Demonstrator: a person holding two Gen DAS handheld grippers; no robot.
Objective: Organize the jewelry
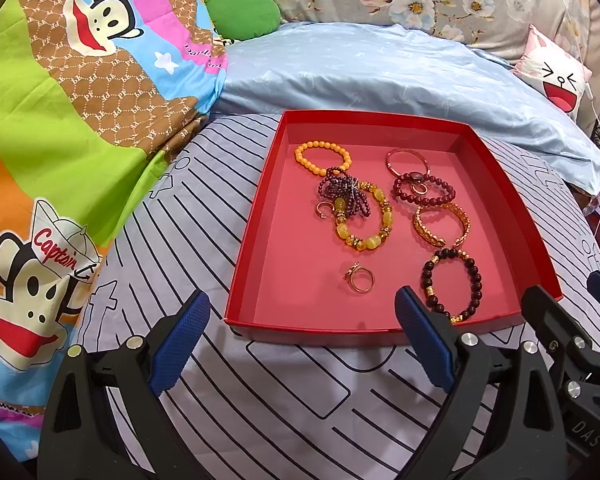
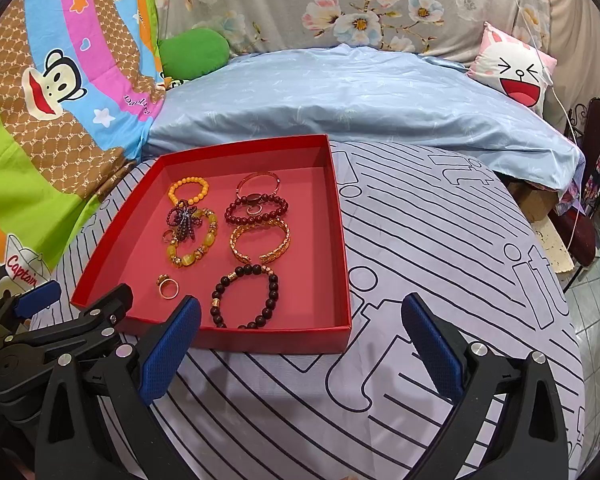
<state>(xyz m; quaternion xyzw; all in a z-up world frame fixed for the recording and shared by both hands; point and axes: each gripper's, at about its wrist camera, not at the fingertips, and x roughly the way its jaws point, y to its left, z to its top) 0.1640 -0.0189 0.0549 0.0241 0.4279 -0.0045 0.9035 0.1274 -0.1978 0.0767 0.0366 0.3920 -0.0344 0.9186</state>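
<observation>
Both our jaws stand wide apart and hold nothing: the left gripper [image 1: 300, 344] hangs just before the near wall of the red tray [image 1: 260, 208], and the right gripper [image 2: 300, 344] hangs over the striped sheet [image 2: 440, 240] at the tray's near right corner. We see all the jewelry lying in the tray: an orange bead bracelet [image 1: 322, 156] at the far left, a yellow stone bracelet [image 1: 362, 216] under a purple bead cluster [image 1: 346, 194], a gold cuff [image 1: 442, 224], a dark bead bracelet [image 1: 452, 284] nearest us, and a gold ring [image 1: 360, 278] lying apart beside it.
</observation>
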